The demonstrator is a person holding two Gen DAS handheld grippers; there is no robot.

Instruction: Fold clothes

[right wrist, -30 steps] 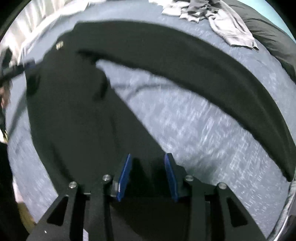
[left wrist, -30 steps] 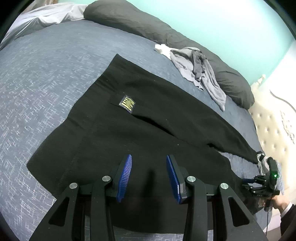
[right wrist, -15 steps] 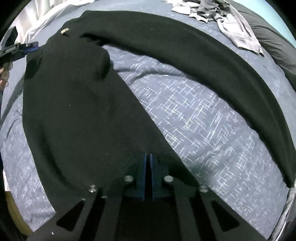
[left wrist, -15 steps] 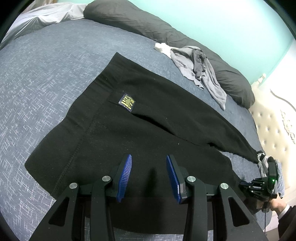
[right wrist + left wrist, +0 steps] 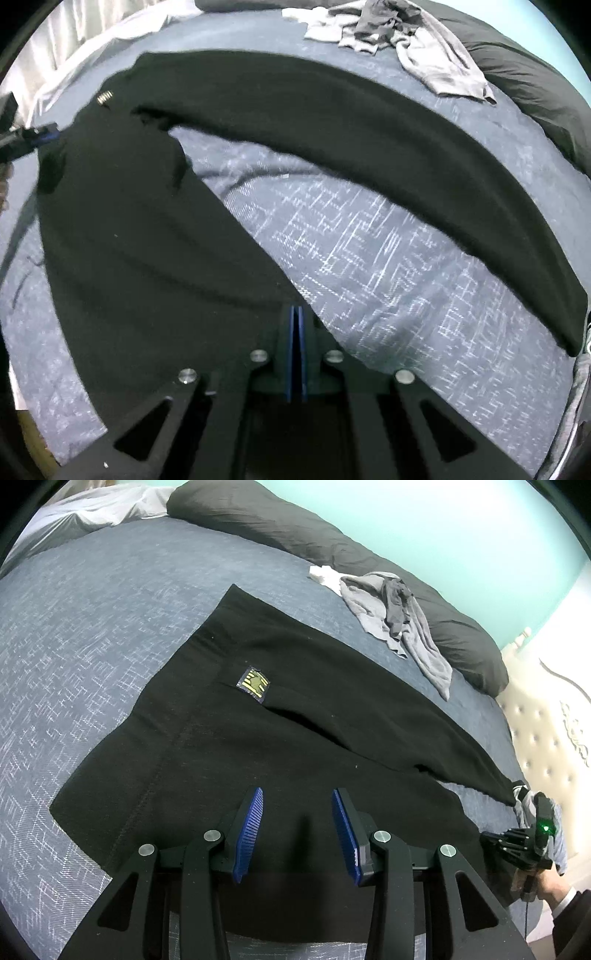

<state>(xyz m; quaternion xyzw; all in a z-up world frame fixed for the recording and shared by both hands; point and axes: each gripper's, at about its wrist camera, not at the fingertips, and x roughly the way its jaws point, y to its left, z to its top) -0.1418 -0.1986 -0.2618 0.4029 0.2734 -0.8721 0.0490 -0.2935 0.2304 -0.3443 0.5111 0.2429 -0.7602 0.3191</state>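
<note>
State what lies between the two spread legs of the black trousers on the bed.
Only bare blue-grey patterned bedspread shows between the legs of the black trousers; the right wrist view shows this wedge best.

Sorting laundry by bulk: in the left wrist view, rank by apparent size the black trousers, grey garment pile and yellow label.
1. black trousers
2. grey garment pile, farther away, so its true size is unsure
3. yellow label
</note>
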